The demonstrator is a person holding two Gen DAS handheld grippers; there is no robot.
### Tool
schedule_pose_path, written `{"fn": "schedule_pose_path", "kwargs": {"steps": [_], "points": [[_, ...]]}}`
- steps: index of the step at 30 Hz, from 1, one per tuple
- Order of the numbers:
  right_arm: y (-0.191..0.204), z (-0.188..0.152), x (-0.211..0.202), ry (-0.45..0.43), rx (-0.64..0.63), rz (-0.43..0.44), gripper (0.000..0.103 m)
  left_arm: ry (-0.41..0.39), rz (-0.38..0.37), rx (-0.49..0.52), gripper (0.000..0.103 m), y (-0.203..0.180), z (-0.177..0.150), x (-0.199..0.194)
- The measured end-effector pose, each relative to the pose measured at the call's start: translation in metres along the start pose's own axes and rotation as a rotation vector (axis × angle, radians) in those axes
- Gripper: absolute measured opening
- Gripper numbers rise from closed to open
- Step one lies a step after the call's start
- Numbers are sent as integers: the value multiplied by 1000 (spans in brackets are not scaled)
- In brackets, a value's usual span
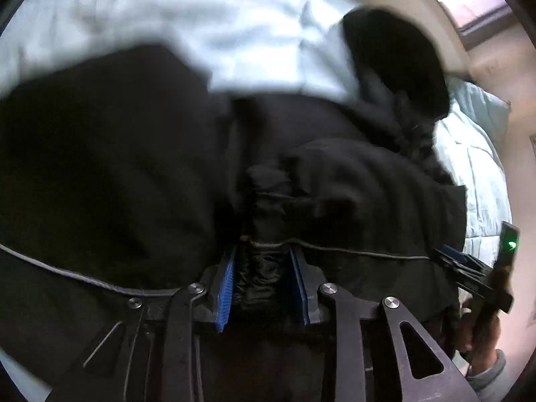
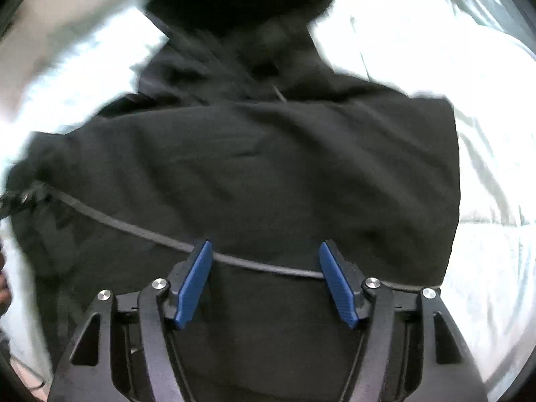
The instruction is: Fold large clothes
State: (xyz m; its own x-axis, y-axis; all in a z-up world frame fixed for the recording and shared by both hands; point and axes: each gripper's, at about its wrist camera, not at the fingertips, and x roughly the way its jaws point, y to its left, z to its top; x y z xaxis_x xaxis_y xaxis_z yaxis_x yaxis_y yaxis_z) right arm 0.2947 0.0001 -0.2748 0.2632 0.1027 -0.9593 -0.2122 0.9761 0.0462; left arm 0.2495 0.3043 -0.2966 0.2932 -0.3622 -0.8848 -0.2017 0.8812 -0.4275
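A large black hooded garment lies on a pale blue bed cover. Its hood points to the upper right in the left wrist view. My left gripper is shut on a bunched fold of the garment near its hem seam. In the right wrist view the same garment fills the middle, with its hood at the top. My right gripper is open, and its blue pads straddle the garment's hem seam. The right gripper also shows in the left wrist view at the right edge.
The pale bed cover surrounds the garment on all sides. A pillow lies at the right by a beige wall. A hand holds the right gripper's handle.
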Motion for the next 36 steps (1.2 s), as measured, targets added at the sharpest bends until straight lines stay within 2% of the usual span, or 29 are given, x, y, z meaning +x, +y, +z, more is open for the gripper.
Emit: {"fn": "schedule_pose_path", "kwargs": {"steps": [4,6,8,9,12,14,16,18,20,23,25,28,30,33,36], "points": [[1,10,14,31,13,-27,73,-19,27,6,35,-7,1,-11],[-3,13,7,39,34,-3,73,-50,80,52,41,-23,-2,-30],[-6,11,-12,5,38,25,73,-101,161,126,43,-39,-7,-54],[-6,8,-26,-26,28,43,73,-121,166,164,47,-50,-10,-63],[0,-6,-55,-84,-15,59,74,-159,48,205,66,-76,-21,-81],[7,-22,-60,-79,-44,86,74,-131,-8,223,68,-92,-26,-63],[11,-35,-51,-54,-68,70,74,-89,32,238,67,-99,-30,-36],[14,-48,-25,16,-76,1,74,-20,51,182,67,-92,-31,4],[14,-54,-5,63,-47,3,74,6,92,152,65,-85,-32,34],[13,-52,1,77,-36,-9,74,0,173,199,67,-102,-33,40],[13,-50,-2,94,-29,-10,74,-7,174,217,67,-109,-32,30],[14,-43,-9,104,-34,4,74,-68,83,139,67,-94,-34,-13],[17,-36,-16,88,-43,25,74,-128,71,82,67,-74,-36,-44],[26,-31,-31,57,-82,29,74,-225,54,-54,67,-15,-37,-98],[47,-29,-40,44,-111,48,74,-331,93,-204,67,57,-40,-149]]}}
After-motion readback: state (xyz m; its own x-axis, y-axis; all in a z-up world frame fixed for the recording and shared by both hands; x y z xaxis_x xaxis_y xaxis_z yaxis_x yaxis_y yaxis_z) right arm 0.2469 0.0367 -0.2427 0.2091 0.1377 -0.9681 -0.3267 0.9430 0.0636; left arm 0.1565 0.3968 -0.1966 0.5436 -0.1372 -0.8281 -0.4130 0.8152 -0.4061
